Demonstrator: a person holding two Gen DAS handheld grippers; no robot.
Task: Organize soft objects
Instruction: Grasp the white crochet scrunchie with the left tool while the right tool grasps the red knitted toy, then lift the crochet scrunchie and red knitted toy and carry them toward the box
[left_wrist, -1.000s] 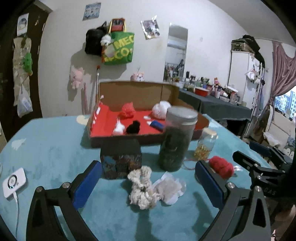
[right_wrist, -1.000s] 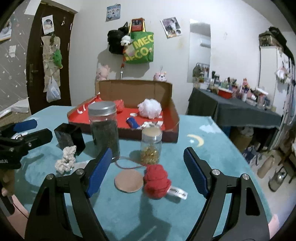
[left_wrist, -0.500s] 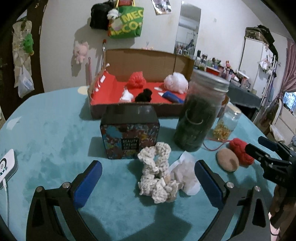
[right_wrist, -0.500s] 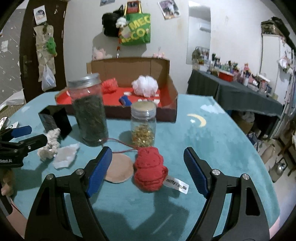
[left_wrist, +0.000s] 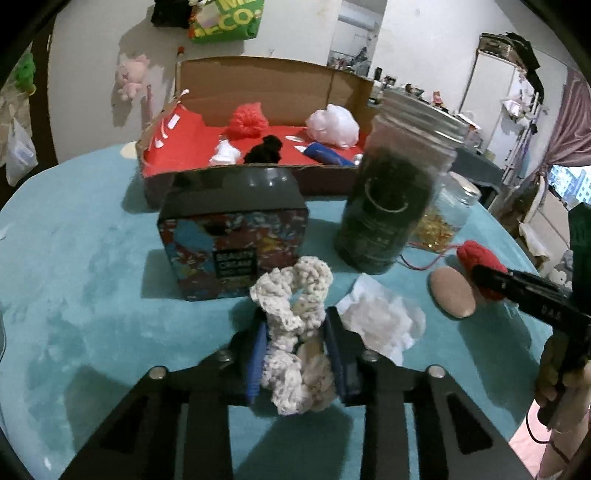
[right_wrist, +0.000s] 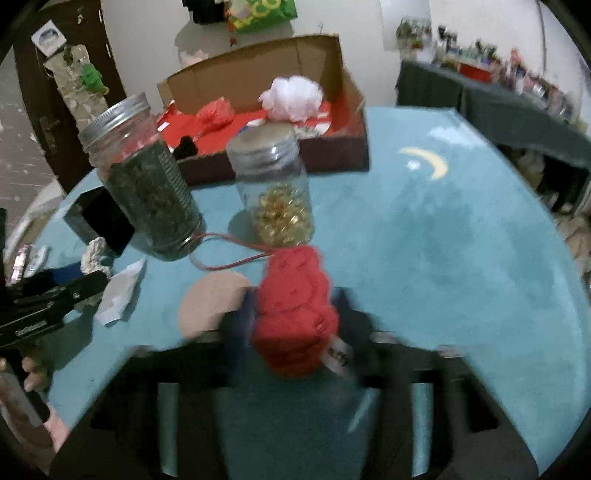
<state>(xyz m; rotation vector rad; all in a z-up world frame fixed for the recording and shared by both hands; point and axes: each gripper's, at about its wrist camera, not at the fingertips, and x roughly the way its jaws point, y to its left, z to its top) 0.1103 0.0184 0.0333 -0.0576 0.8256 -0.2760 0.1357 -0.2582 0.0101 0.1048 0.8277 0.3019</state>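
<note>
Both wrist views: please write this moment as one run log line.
left gripper: just closed on cream crochet scrunchie | right gripper: just closed on red knitted toy | both on teal table

The room is dim and bluish. Daylight shows at a window (left_wrist: 569, 182) far right of the cardboard box (left_wrist: 258, 85). The right wrist view smears with motion blur; both views bend and darken at the edges.

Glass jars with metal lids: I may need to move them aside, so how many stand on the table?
2. The tall jar of dark contents stands before the cardboard box; the shorter jar of gold pieces stands beside it, behind the red plush. Others may be hidden.
</note>
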